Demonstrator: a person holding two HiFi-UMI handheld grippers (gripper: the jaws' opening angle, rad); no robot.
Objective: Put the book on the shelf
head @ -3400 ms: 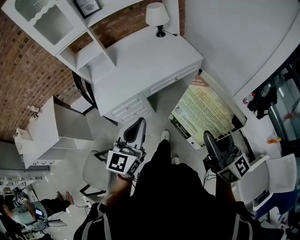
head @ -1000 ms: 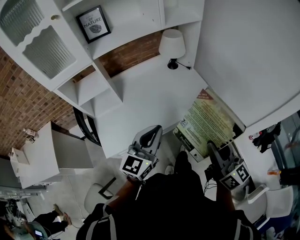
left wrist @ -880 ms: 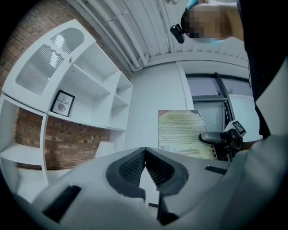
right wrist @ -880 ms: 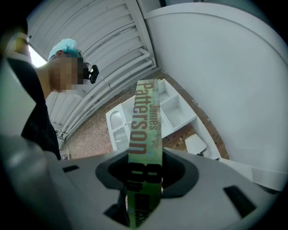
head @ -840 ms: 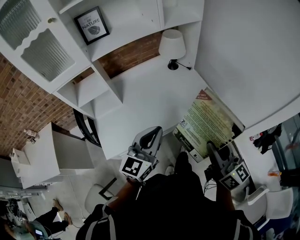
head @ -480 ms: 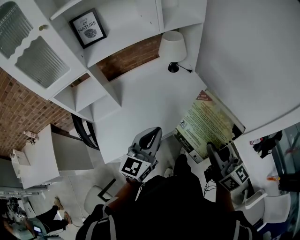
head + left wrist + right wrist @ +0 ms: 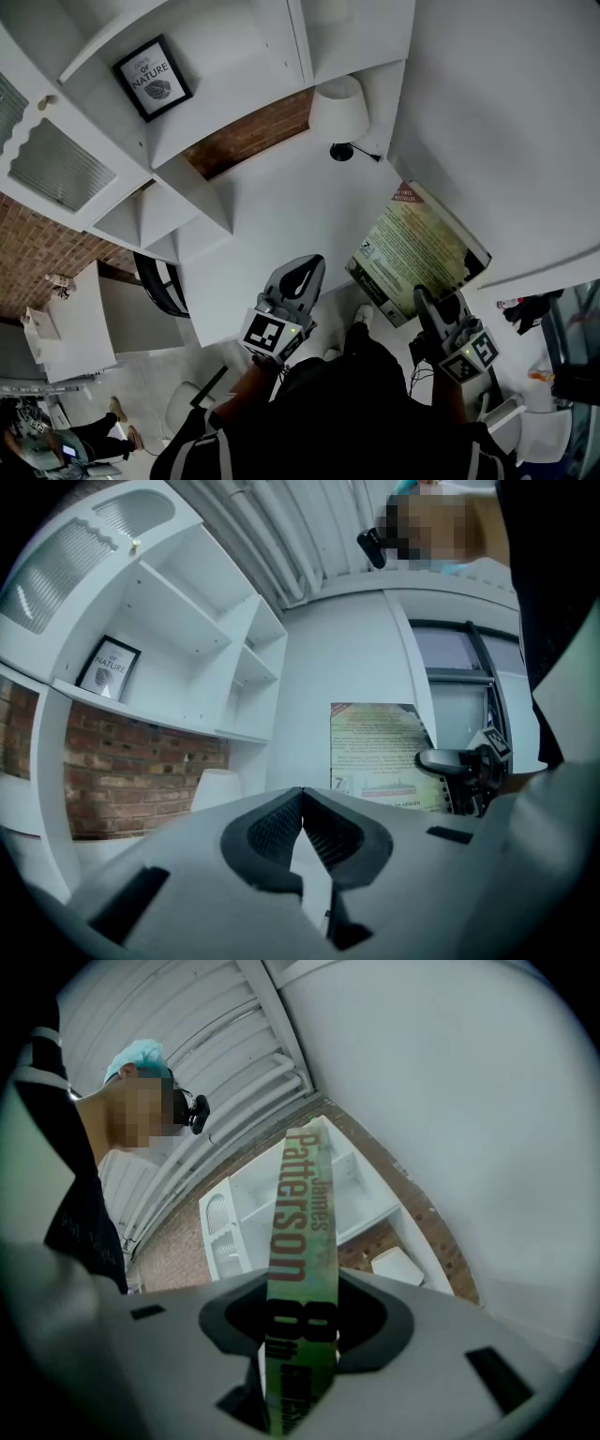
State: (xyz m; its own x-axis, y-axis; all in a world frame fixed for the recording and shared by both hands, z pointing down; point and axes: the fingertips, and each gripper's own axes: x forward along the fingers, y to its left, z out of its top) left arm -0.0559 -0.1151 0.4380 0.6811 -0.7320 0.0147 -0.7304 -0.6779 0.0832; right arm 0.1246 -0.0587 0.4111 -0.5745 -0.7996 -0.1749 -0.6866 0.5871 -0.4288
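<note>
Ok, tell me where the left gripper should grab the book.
I'd pinch the book across its covers at the free long edge facing the left gripper, coming from the left; the right gripper clamps the spine side.

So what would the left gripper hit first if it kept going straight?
Probably the white wall behind the desk, just right of the lamp; nothing nearer shows ahead, though depth is unclear.

Bright, even white light, with soft shadows under the shelves [image 7: 202, 202]. Every view bows strongly at its edges. Both gripper views fade to black corners, and their nearest parts are blurred.
</note>
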